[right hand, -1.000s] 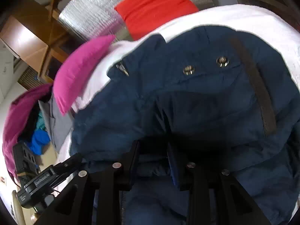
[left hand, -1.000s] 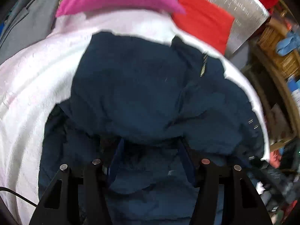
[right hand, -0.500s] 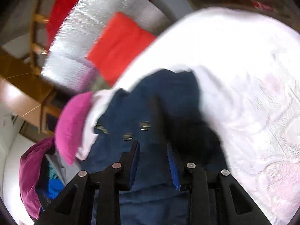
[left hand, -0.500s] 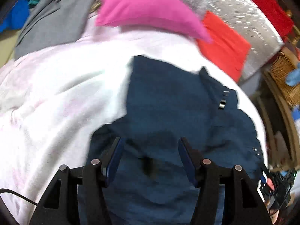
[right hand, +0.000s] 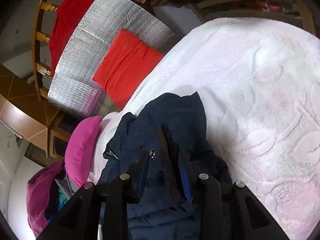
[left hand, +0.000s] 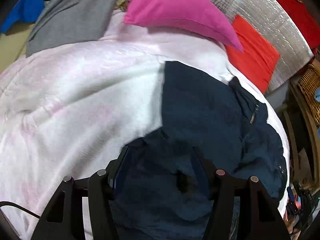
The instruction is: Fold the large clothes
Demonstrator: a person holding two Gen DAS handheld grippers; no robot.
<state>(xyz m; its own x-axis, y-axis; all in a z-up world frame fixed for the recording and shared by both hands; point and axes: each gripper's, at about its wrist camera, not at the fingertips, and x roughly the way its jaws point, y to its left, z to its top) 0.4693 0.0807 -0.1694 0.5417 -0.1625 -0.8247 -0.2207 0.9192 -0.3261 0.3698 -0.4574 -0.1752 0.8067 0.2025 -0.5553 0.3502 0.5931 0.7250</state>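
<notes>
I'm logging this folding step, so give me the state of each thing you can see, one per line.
Navy jacket: lying bunched on the bed, partly folded, not flat.
Left tool: open, fingers apart over the jacket.
Right tool: open, narrower gap, jacket fabric between the fingers.
White blanket: spread under the jacket.
Pink pillow: resting on the blanket's far edge.
Grey garment: lying beside the pillow.

Open white blanket (left hand: 80,104) left of the jacket (left hand: 200,110) in the left view, and right of it (right hand: 260,100) in the right view. Blocked at the far edge by a pink pillow (left hand: 176,10), grey garment (left hand: 70,20) and red cushion (left hand: 254,54) against foil (right hand: 112,30).
</notes>
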